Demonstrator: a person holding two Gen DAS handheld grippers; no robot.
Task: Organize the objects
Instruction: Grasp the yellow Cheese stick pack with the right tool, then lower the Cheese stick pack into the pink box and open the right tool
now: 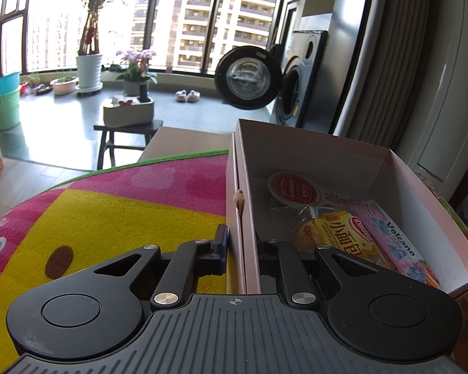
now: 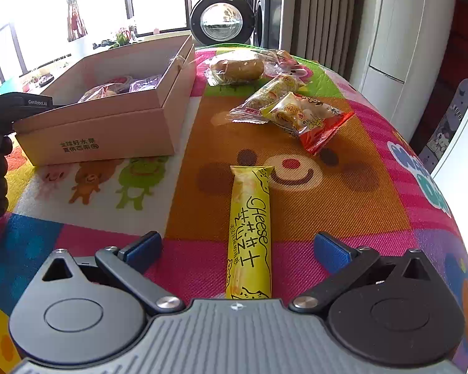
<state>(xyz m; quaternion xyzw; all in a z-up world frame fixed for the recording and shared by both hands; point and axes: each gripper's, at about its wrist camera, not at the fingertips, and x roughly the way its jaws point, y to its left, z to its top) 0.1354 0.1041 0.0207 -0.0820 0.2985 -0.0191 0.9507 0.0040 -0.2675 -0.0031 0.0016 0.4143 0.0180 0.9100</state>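
The right gripper (image 2: 238, 251) has its jaws spread wide, straddling the near end of a yellow cheese stick packet (image 2: 250, 230) lying flat on the colourful mat (image 2: 343, 205), its long axis running straight away from the camera. Beyond it lie a red-and-yellow snack bag (image 2: 309, 118), a clear-wrapped pastry (image 2: 265, 96) and a wrapped bun (image 2: 237, 67). Left stands the cardboard box (image 2: 109, 137), where the left gripper (image 1: 241, 249) clamps its near wall (image 1: 243, 218); 3 snacks lie inside.

Matt cardboard box (image 2: 103, 131), glossy plastic cheese-stick wrapper (image 2: 249, 233), woven mat (image 2: 343, 205).
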